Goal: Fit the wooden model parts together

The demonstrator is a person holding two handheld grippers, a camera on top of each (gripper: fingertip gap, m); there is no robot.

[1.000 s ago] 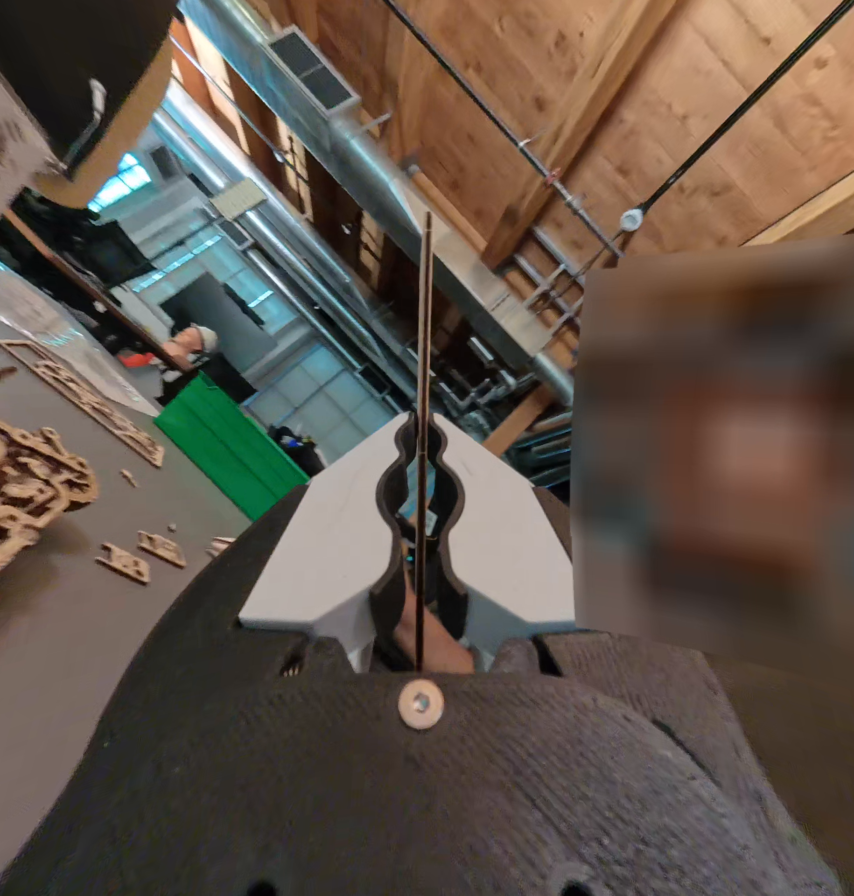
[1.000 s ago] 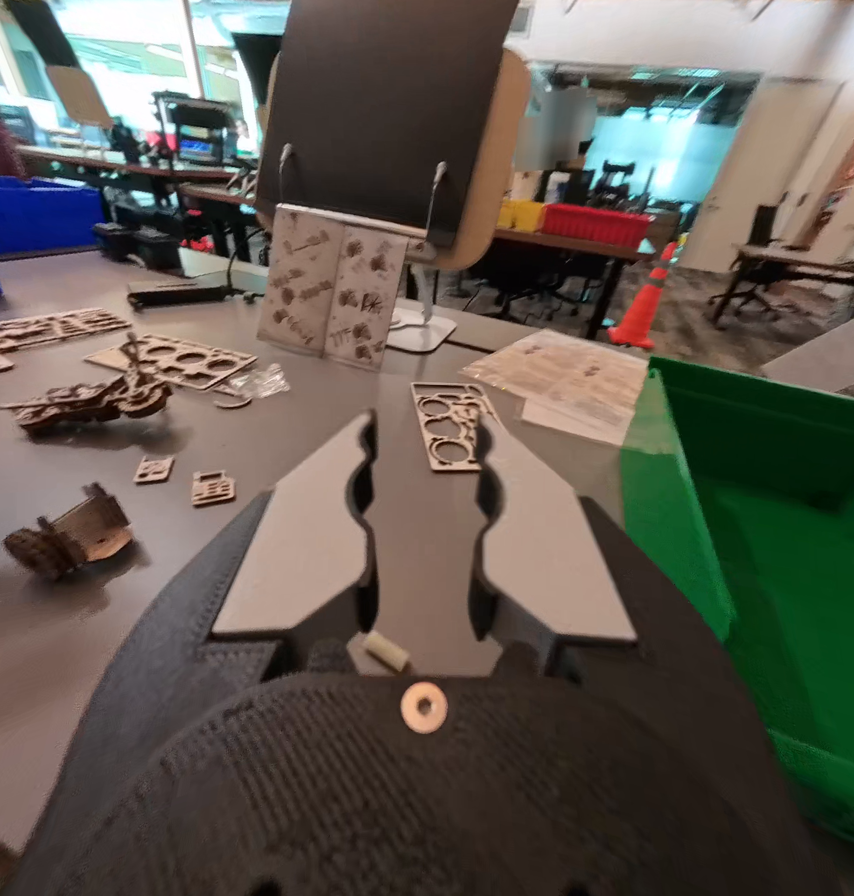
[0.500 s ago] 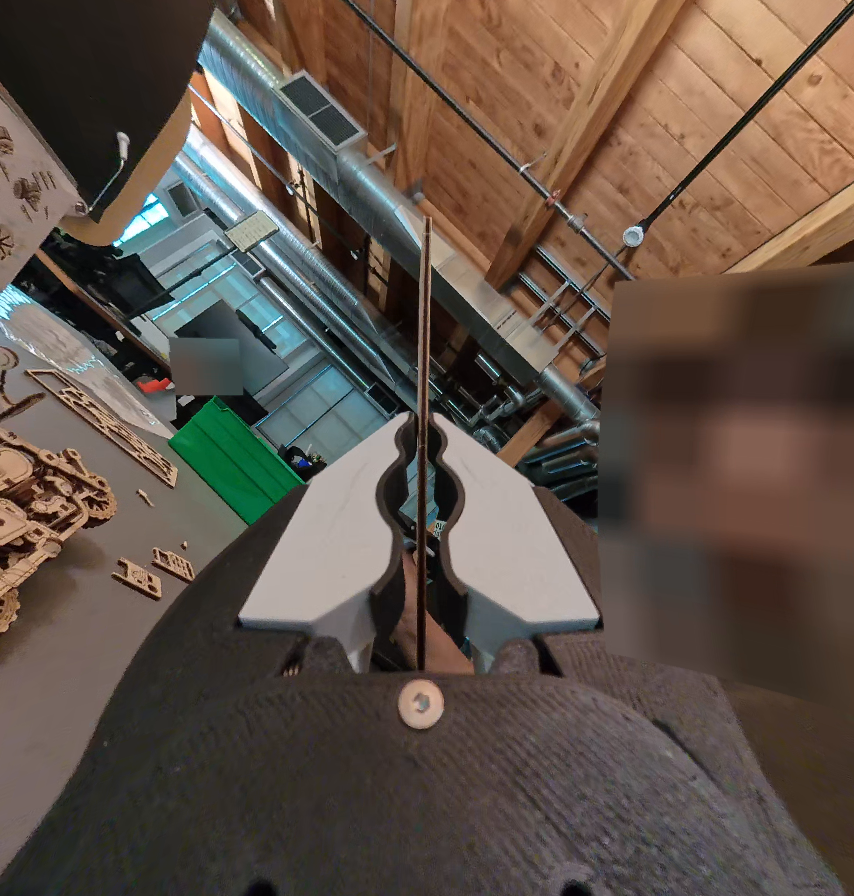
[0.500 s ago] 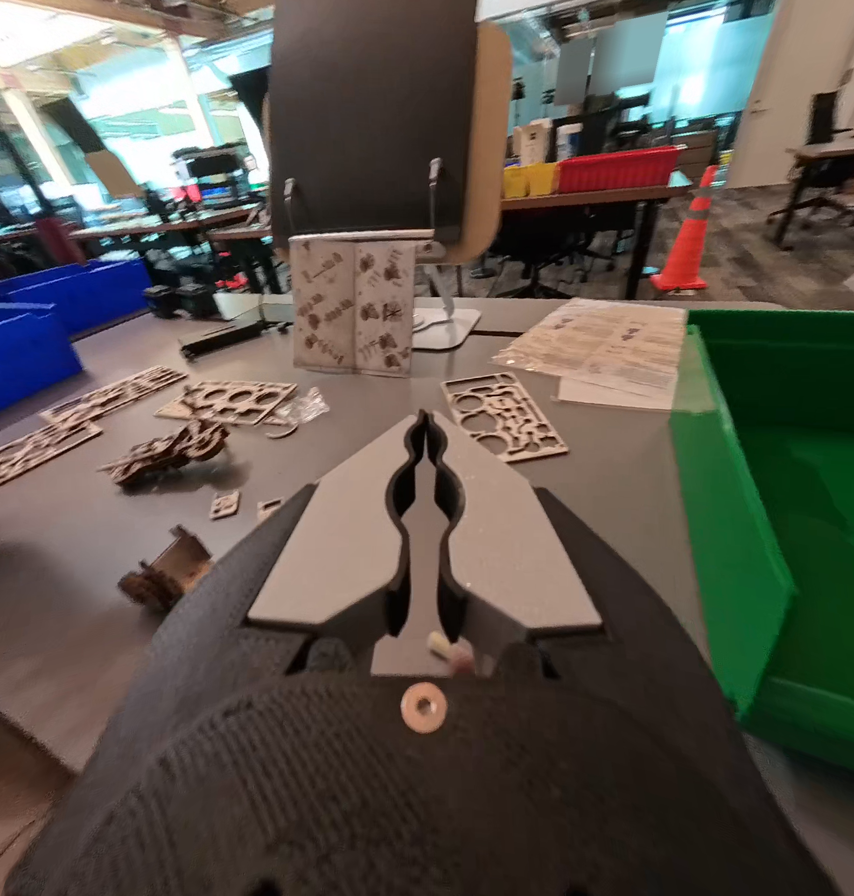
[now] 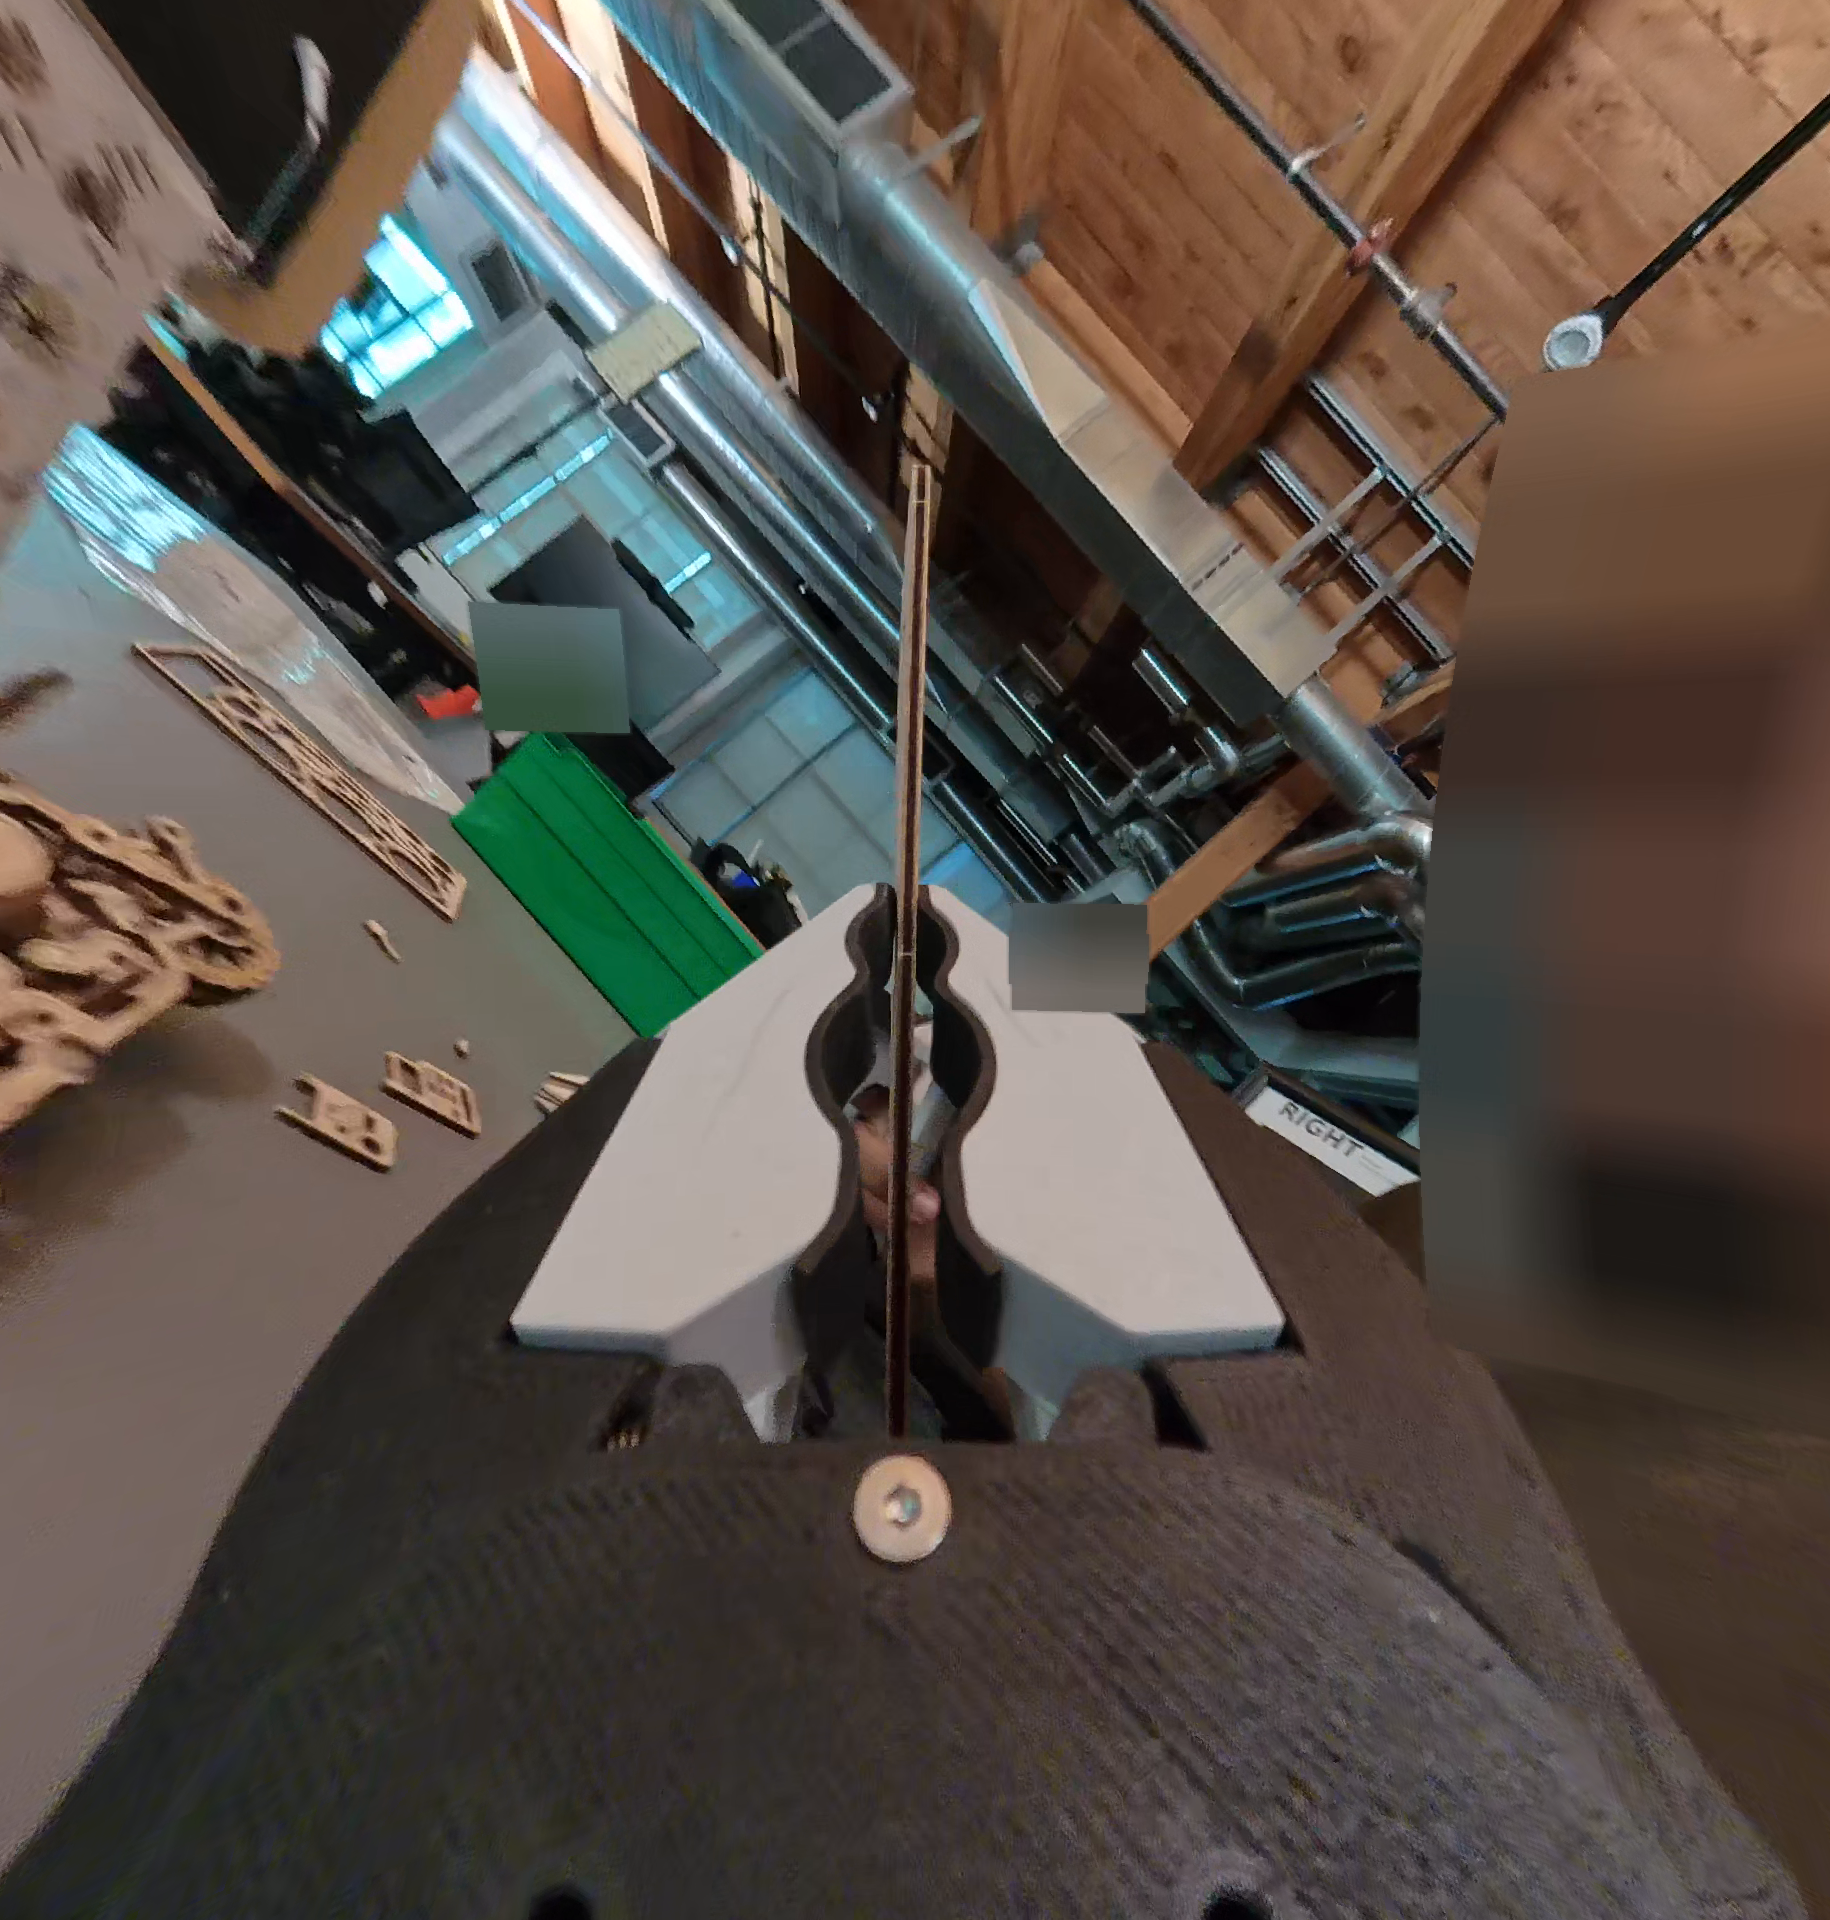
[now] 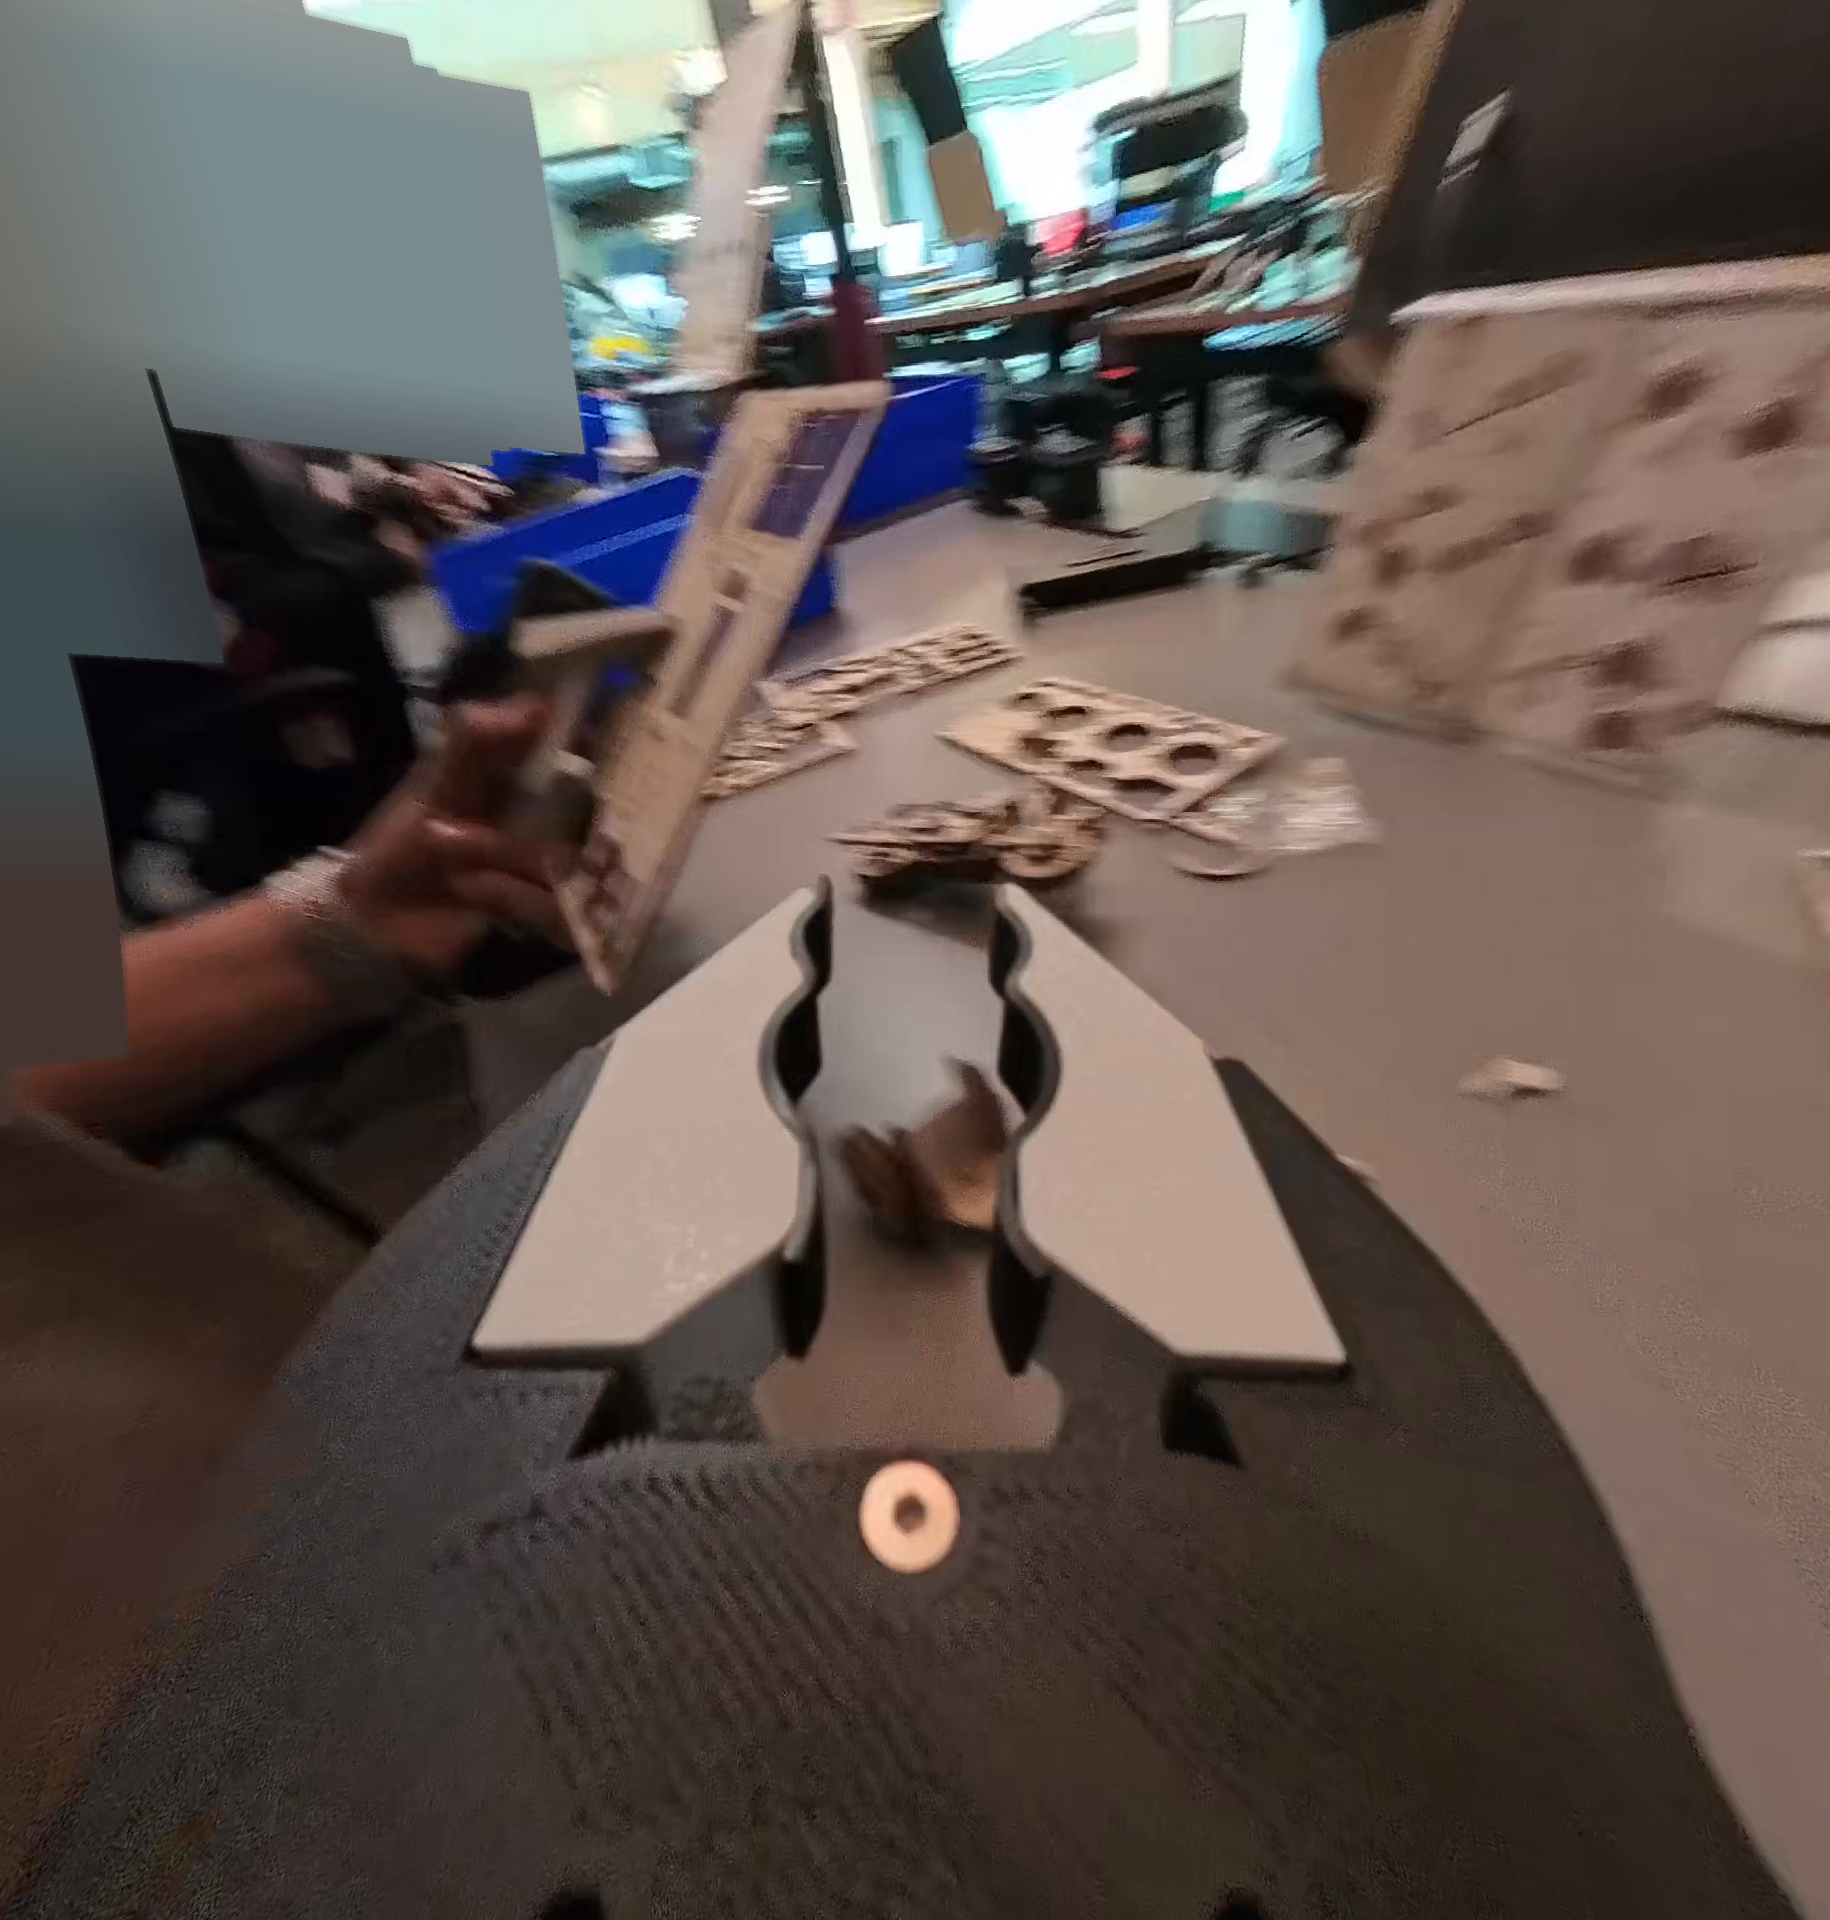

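- The left gripper [image 5: 906, 914] is clamped on a thin wooden sheet [image 5: 913, 727], seen edge-on from its own camera and held up towards the ceiling.
- From the right wrist view the same sheet [image 6: 724, 665] shows its laser-cut face, tilted, at the left of the scene above the table [image 6: 1513, 1195].
- The right gripper [image 6: 911, 914] stands with its jaws apart and empty, low over the table; a small wooden sub-assembly [image 6: 932, 1153] lies between its fingers, blurred, and whether they touch it I cannot tell.
- A larger half-built model [image 6: 978, 836] and spent part sheets [image 6: 1119, 743] lie farther off.
- The step looks like fetching the next part: the right gripper needs to close squarely on the sub-assembly, then carry it across to the held sheet.
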